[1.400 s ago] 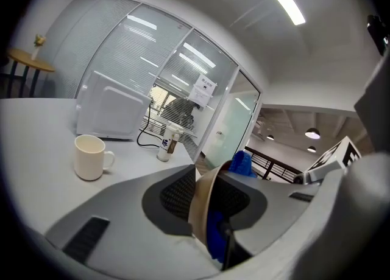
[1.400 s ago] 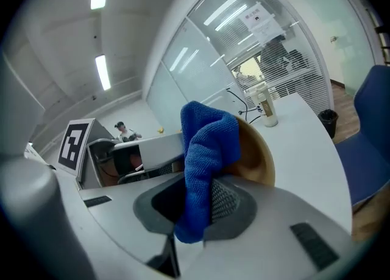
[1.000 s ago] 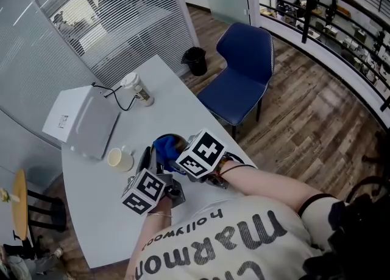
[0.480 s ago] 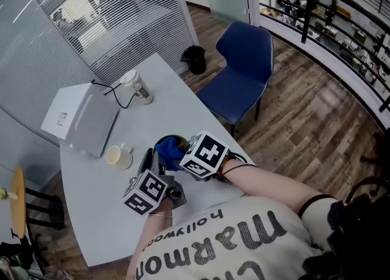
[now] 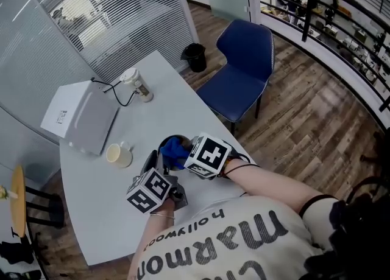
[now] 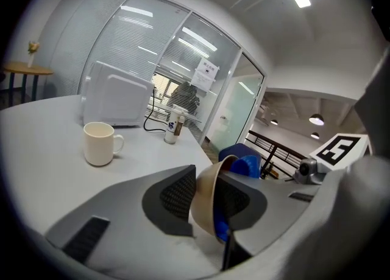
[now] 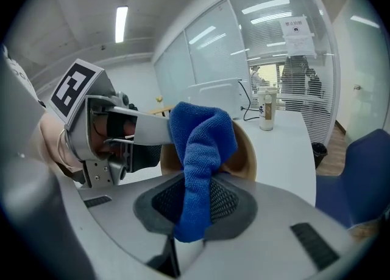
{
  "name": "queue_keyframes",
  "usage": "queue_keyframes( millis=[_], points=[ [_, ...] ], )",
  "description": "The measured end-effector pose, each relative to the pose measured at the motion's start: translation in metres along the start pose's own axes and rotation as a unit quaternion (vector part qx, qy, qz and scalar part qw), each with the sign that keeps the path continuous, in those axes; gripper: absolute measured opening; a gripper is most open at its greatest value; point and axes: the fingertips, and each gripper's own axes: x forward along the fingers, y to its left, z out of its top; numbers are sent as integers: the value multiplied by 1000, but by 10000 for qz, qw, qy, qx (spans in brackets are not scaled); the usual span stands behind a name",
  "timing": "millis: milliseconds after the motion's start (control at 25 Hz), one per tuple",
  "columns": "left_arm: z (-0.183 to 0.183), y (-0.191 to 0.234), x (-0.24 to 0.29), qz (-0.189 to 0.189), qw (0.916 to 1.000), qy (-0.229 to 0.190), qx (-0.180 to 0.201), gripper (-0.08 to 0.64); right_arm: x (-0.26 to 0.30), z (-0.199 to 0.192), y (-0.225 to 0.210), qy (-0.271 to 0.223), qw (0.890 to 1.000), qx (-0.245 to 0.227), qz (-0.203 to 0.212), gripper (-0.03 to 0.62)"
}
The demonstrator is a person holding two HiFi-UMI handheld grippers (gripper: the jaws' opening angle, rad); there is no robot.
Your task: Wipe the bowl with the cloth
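Tan bowl (image 7: 247, 151) sits tipped on edge above table (image 5: 91, 212), near side, mouth facing R gripper (image 7: 194, 203). L gripper (image 6: 207, 203) pinches its rim. R jaws clamp blue cloth (image 7: 201, 145), bunched inside bowl. Person's shirt (image 5: 231, 242) reads "hollywood".

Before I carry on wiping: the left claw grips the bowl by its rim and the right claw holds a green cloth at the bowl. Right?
No. The right gripper view shows the cloth is blue, not green. The rest stands: the left claw grips the bowl by its rim, and the right claw holds the cloth at the bowl.
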Motion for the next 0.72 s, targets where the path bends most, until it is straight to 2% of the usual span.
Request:
queue_keyframes(
  millis=[360,720],
  points=[
    [-11,-9,8,-50,9976,303,625,78,-4,-6,-22,-67,9982,-194,-559,60],
    [-29,-8,14,-60,9954,613,734,74,-7,-17,-39,-55,9963,-61,-859,60]
  ],
)
